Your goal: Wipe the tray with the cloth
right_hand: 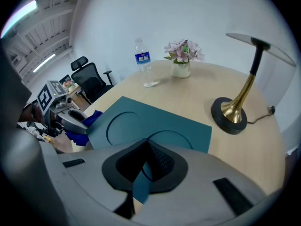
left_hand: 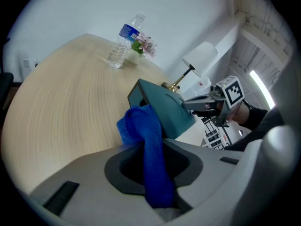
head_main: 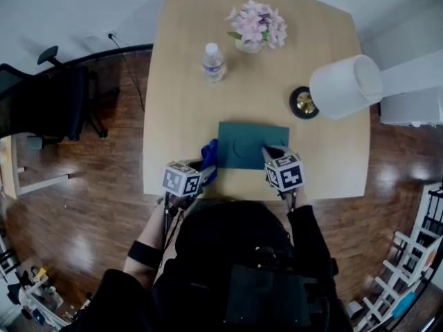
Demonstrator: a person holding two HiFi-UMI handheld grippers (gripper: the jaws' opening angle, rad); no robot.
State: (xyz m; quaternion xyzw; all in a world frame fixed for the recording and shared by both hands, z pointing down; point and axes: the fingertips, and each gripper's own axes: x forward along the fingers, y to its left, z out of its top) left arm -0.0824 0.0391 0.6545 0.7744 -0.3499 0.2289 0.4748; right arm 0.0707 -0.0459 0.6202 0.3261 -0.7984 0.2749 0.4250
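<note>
Cloth [left_hand: 143,131], blue fabric, pinched tight in L gripper [left_hand: 157,185] jaws, lower centre; R gripper [right_hand: 141,178] clamped on flat teal rectangular tray [right_hand: 160,121] edge, mid-frame.

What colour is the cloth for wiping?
Bright blue. The cloth shows best in the left gripper view.

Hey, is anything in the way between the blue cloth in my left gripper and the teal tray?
Nothing visible. The left gripper holds the blue cloth right at the tray's left edge, while the right gripper clamps its near edge. The bottle, flowers and lamp stand farther back.
</note>
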